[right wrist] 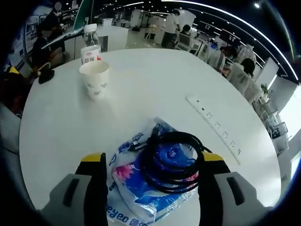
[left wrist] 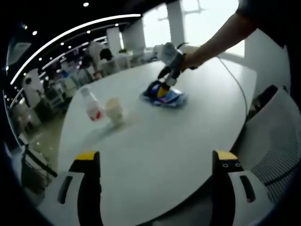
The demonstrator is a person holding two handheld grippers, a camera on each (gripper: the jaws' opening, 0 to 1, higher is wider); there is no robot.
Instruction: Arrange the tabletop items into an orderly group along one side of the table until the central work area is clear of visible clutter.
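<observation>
A blue-and-white plastic packet (right wrist: 136, 195) lies on the white table (right wrist: 141, 89) with a coil of black cable (right wrist: 171, 162) on top of it. My right gripper (right wrist: 153, 162) is open, one jaw on either side of the packet and the coil. In the left gripper view the same packet (left wrist: 175, 98) lies far across the table, with the right gripper (left wrist: 165, 87) down over it on a person's arm. A paper cup (right wrist: 95, 79) and a clear bottle with a red label (right wrist: 91, 44) stand together further off. My left gripper (left wrist: 157, 162) is open over the near table edge, holding nothing.
A white power strip (right wrist: 216, 126) lies flat on the table to the right of the packet. The cup (left wrist: 114, 110) and bottle (left wrist: 92, 106) stand left of centre in the left gripper view. A mesh chair (left wrist: 277, 146) stands at the table's right edge. People and desks fill the background.
</observation>
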